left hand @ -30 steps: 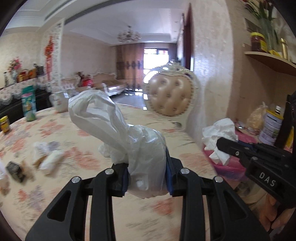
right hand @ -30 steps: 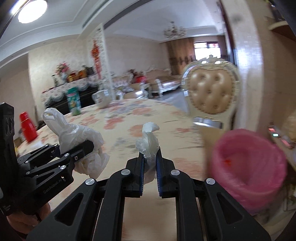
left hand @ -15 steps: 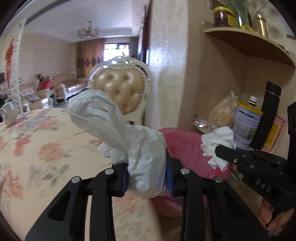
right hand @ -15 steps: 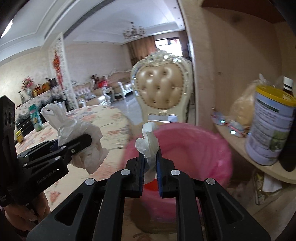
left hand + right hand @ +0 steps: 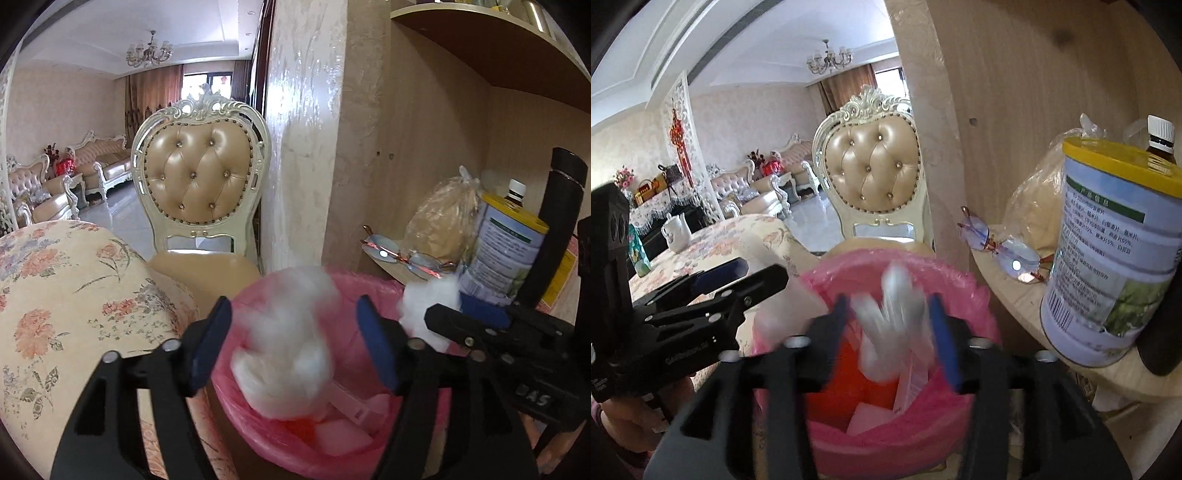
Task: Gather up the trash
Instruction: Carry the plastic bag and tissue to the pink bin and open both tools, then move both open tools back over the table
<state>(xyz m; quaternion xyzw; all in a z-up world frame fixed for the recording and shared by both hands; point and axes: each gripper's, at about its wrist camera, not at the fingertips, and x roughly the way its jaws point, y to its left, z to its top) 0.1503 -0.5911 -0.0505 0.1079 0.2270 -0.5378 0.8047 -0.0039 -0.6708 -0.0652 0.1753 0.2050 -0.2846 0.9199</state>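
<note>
Left wrist view: left tool [image 5: 293,339] opening, jaws apart; one white plastic wad [image 5: 286,354] loose between them over the pink-lined bin [image 5: 373,291], which holds scraps.

Right wrist view: right tool [image 5: 890,325] opening; one blurred tissue [image 5: 895,321] free above the bin [image 5: 960,291].

Daylight from the far window [image 5: 199,79] lit both views brightly. Glare streaked the glossy wall panel [image 5: 303,122]. Fisheye distortion bent the edges, with dark corners. Motion blur smeared the white trash [image 5: 288,347] over the pink bin [image 5: 964,295].
</note>
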